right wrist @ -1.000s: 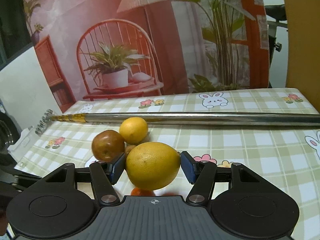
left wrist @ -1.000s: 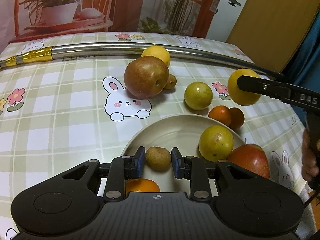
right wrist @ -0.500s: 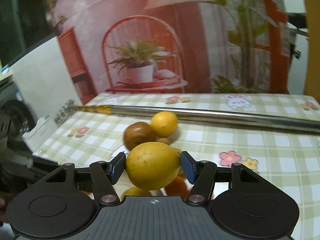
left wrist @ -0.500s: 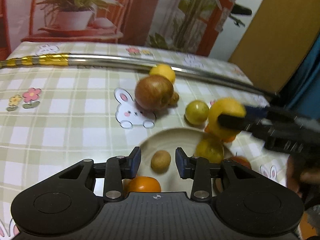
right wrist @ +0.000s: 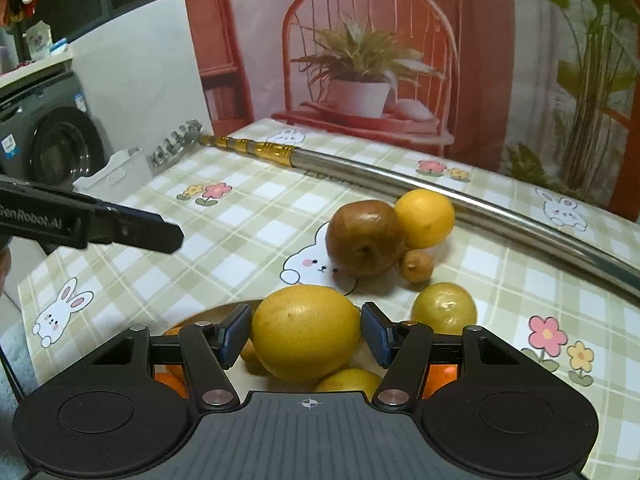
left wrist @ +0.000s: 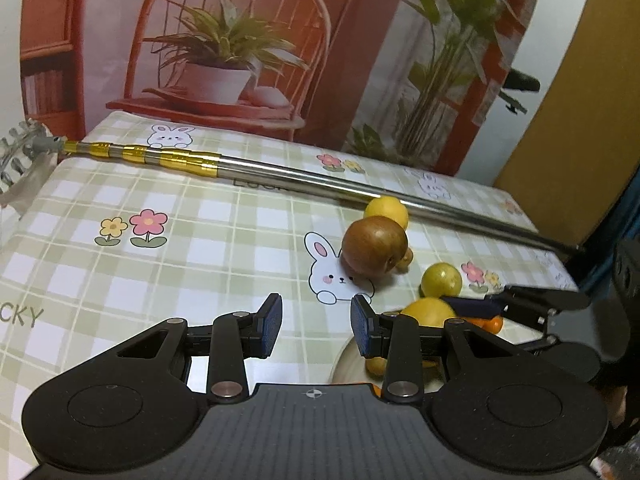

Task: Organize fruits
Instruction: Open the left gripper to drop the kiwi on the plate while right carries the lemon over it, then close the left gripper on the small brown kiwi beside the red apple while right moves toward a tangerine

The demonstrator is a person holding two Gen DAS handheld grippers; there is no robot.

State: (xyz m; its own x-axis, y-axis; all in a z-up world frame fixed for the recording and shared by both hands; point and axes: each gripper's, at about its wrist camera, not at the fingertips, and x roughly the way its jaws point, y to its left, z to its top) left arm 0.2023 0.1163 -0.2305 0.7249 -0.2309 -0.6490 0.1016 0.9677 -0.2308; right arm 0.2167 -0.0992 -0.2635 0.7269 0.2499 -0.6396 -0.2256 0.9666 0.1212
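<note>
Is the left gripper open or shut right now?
Open. The left gripper has a clear gap between its blue pads, with only tablecloth showing through.

Home: washing machine (right wrist: pixel 60 148), checked tablecloth (right wrist: pixel 256 216)

left tongs (left wrist: pixel 316 326): apart, bare | right tongs (right wrist: pixel 306 338): clamped, loaded

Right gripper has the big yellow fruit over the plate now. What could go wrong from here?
1. The plate already holds several fruits under the right gripper; released there, the big yellow fruit may land on one and roll off.
2. The small yellow-green fruit sits beside the plate rim and could get knocked.
3. The open left gripper hovers close by, so the two may bump.
</note>
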